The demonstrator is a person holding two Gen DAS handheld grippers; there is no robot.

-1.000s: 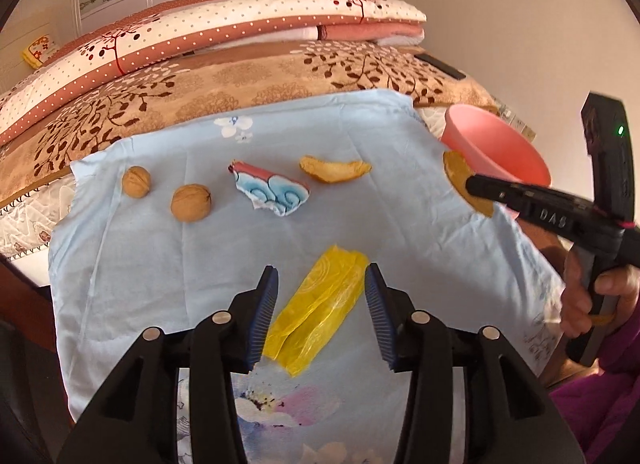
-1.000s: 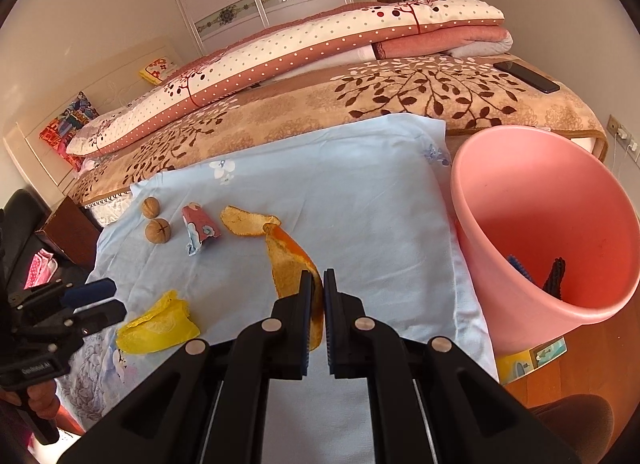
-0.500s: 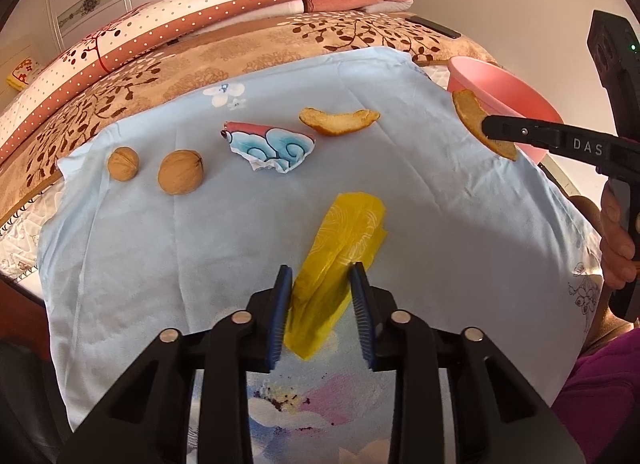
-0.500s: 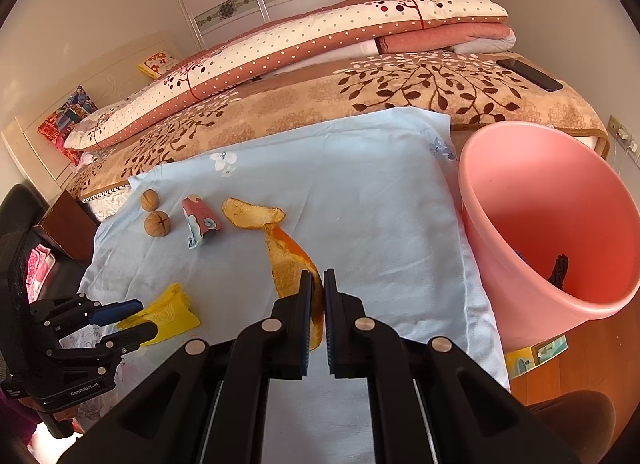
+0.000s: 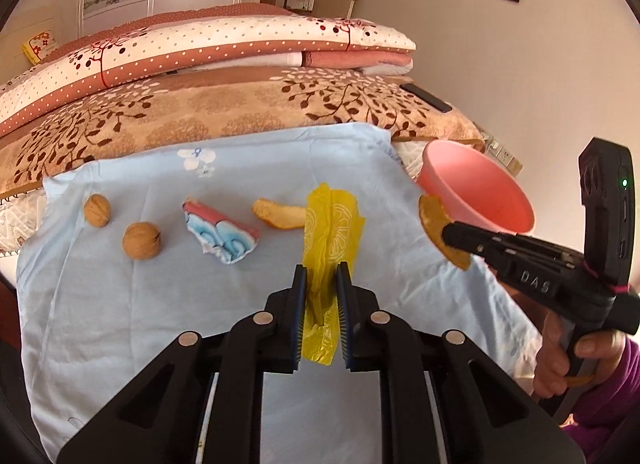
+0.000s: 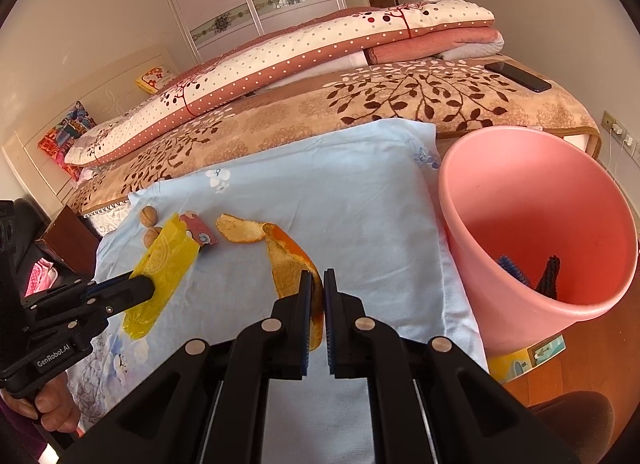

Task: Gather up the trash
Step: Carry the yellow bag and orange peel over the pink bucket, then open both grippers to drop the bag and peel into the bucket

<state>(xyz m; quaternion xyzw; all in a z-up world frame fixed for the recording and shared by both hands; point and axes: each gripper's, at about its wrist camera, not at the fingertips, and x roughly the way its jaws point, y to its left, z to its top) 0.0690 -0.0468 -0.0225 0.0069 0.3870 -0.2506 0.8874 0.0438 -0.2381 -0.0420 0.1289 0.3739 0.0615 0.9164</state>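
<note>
My left gripper (image 5: 322,272) has its jaws closing on a yellow plastic wrapper (image 5: 332,224), which is pinched between the pads and hangs lifted off the light blue sheet (image 5: 120,324). In the right wrist view the same wrapper (image 6: 168,260) sticks up from the left gripper (image 6: 148,284). My right gripper (image 6: 317,276) is shut on a curled orange peel (image 6: 290,264), just left of the pink bin (image 6: 520,304). On the sheet lie a second orange peel (image 5: 276,216), a red and blue wrapper (image 5: 220,234) and two walnuts (image 5: 141,241).
The pink bin stands off the sheet's right edge and holds some dark items. Behind the sheet are a brown leaf-print blanket (image 6: 400,104) and folded quilts (image 5: 240,44). A black phone (image 6: 518,76) lies on the blanket. A person's hand (image 5: 568,352) holds the right gripper.
The left jaws closed from wide open onto the yellow wrapper and lifted it off the sheet. The right gripper kept still with its peel.
</note>
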